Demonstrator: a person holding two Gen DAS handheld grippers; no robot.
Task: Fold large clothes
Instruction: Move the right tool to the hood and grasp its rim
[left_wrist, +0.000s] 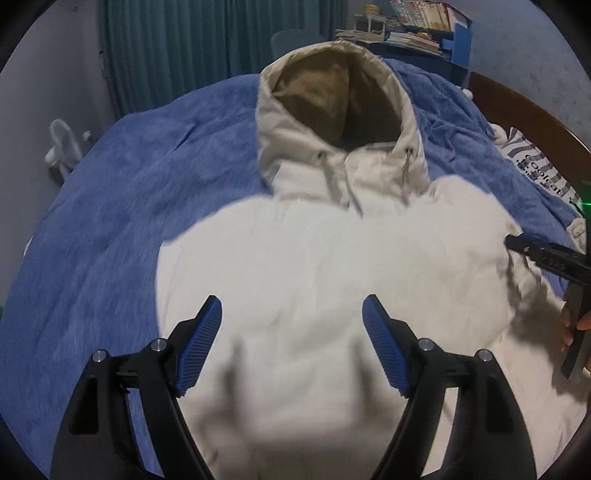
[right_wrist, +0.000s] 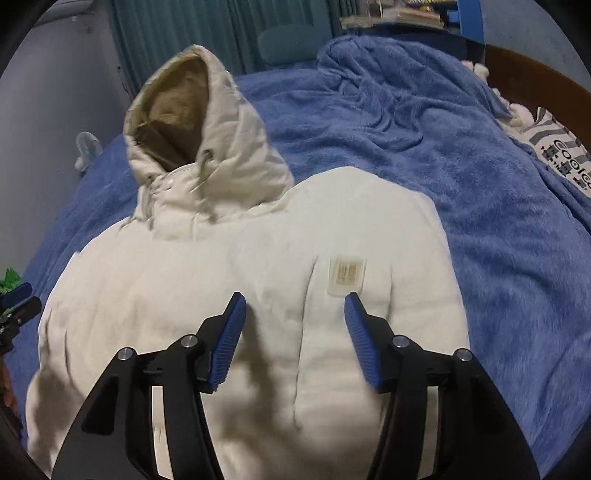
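I see a cream hooded jacket (left_wrist: 332, 266) lying flat on a bed, spread over a blue fleecy blanket (left_wrist: 122, 206). Its hood (left_wrist: 332, 99) points to the far side and stands open, showing a tan lining. Two drawcords hang from the collar. In the right wrist view a small pale label (right_wrist: 346, 276) sits on the jacket's right side, beside a long seam.

My left gripper (left_wrist: 291, 314) hangs over the near middle of the jacket with its blue-padded fingers spread wide and nothing between them. My right gripper (right_wrist: 294, 310) is also spread wide and empty, just above the jacket, with the label close to its right fingertip. I cannot tell whether either one touches the cloth.

Around the jacket, the blanket bunches into thick folds on the far right. At the right edge lies a grey-and-white striped cushion (left_wrist: 535, 162) with printed lettering, against a curved brown wooden bed frame (left_wrist: 524, 107). Nothing lies on top of the jacket itself.

Beyond the bed hang teal curtains (left_wrist: 207, 40). To the far right stands a blue shelf (left_wrist: 458, 40) stacked with books and papers. A small white fan (left_wrist: 62, 147) stands by the grey wall on the left.
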